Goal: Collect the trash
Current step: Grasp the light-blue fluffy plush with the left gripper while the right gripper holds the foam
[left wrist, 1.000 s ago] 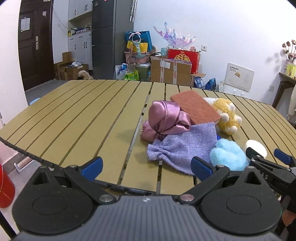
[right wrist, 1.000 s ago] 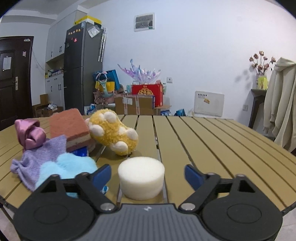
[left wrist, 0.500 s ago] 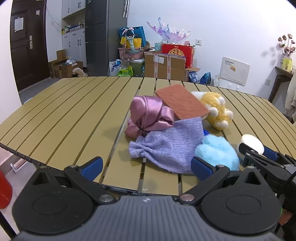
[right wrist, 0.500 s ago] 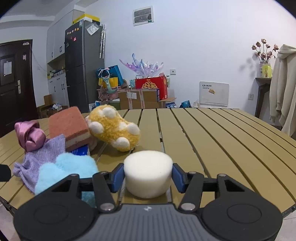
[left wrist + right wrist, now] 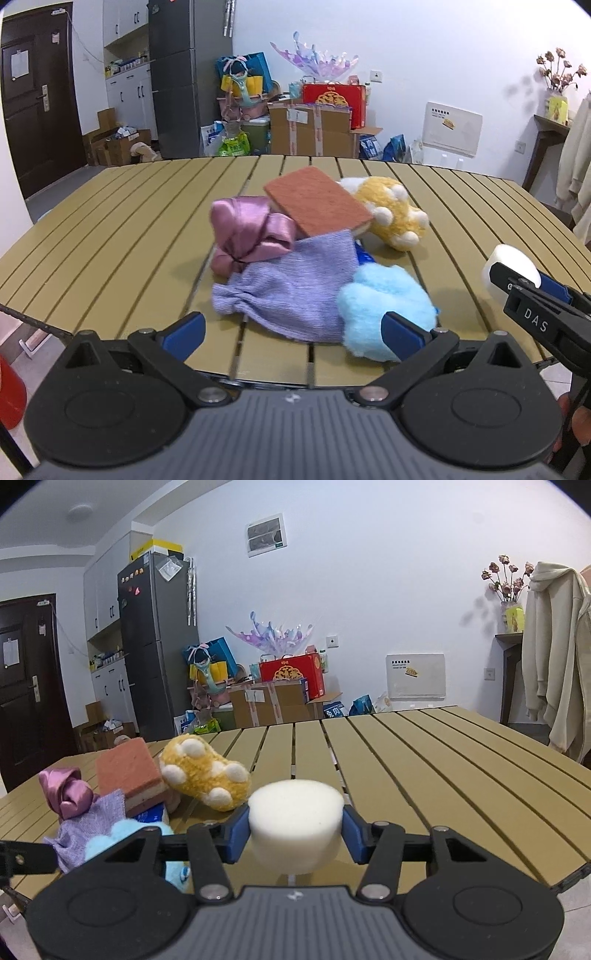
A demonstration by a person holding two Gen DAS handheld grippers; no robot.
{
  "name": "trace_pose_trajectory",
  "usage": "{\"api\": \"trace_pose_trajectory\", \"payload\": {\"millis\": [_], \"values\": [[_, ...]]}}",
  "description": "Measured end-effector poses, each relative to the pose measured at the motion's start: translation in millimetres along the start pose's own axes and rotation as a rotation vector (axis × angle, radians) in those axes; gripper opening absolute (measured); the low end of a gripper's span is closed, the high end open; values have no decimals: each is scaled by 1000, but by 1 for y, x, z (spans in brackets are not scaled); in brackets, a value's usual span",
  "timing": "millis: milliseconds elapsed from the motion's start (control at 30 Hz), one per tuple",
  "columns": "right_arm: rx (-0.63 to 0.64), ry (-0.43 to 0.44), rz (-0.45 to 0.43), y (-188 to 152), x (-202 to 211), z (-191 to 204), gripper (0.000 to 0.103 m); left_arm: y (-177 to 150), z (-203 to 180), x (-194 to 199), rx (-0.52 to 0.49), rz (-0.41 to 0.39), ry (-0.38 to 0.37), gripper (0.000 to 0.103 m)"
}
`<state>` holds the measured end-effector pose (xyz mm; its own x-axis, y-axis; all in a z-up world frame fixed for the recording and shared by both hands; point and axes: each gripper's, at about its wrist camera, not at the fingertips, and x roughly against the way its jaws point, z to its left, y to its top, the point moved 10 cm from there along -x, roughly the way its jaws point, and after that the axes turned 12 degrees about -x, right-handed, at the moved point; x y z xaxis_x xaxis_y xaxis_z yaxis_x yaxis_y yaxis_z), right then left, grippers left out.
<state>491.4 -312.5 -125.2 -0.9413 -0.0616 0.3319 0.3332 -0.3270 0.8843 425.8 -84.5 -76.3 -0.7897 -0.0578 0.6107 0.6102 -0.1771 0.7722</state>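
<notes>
1. The right gripper (image 5: 295, 825) has its blue pads pressed against both sides of the white foam puck (image 5: 294, 821) — a firm grip, with the jaws narrowed to the puck's width.
2. The puck sits off the slatted table (image 5: 424, 775), near the table's front edge, to the right of the light blue fluffy ball (image 5: 384, 306) as seen from the left wrist view.
3. The left gripper (image 5: 293, 328) stands wide open with nothing between its pads; it hangs just in front of the blue ball and the lilac knit pouch (image 5: 295, 288).
4. Behind the blue ball lie the pink satin bow (image 5: 251, 232), the terracotta sponge block (image 5: 317, 201) and the yellow plush paw (image 5: 395, 214), all bunched together.
5. Against a second ago — the right jaws were wide apart with the puck resting on the table between them; they have just been closing and now clamp it, with the puck raised clear of the slats.
6. The left gripper's pads are as far apart as before.
</notes>
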Motion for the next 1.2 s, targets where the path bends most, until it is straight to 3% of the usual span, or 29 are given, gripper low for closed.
{"api": "trace_pose_trajectory", "payload": {"millis": [233, 667, 1200], "values": [[-28, 1, -6, 10, 14, -14, 51, 6, -26, -13, -6, 30, -34, 103], [-73, -41, 5, 13, 9, -38, 51, 13, -72, -42, -85, 52, -22, 103], [-62, -44, 19, 9, 3, -37, 51, 0, -78, -74, -105, 93, 5, 103]]}}
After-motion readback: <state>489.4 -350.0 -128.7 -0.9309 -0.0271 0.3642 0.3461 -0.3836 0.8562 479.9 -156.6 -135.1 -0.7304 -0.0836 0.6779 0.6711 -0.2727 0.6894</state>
